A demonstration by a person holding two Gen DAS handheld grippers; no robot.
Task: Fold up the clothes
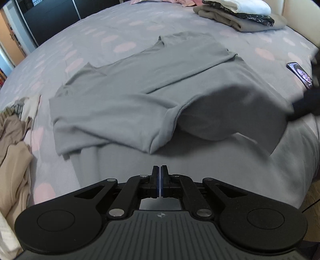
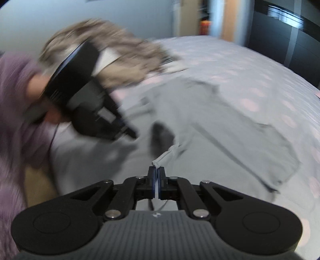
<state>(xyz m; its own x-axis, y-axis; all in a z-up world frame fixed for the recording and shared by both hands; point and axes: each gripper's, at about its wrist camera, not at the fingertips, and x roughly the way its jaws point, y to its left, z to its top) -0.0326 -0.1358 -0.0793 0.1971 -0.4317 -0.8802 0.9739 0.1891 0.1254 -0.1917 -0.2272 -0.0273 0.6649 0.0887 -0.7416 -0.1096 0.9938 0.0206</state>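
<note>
A grey T-shirt point(image 1: 152, 88) lies on the bed, partly folded, with its near right part lifted off the sheet. My left gripper point(image 1: 159, 170) is shut and empty, just in front of the shirt's near folded corner. My right gripper point(image 2: 156, 172) is shut on a hem corner of the grey T-shirt point(image 2: 230, 128) and holds it up. In the left wrist view the right gripper point(image 1: 304, 104) is a dark blur at the lifted edge. In the right wrist view the left gripper point(image 2: 132, 134) hovers to the left, blurred.
The bed sheet point(image 1: 120, 28) is grey with pink spots. A stack of folded clothes point(image 1: 238, 14) sits at the far right. A phone point(image 1: 300, 75) lies at the right edge. Unfolded beige clothes point(image 1: 12, 152) are heaped at the left. A dark wardrobe point(image 1: 52, 16) stands behind.
</note>
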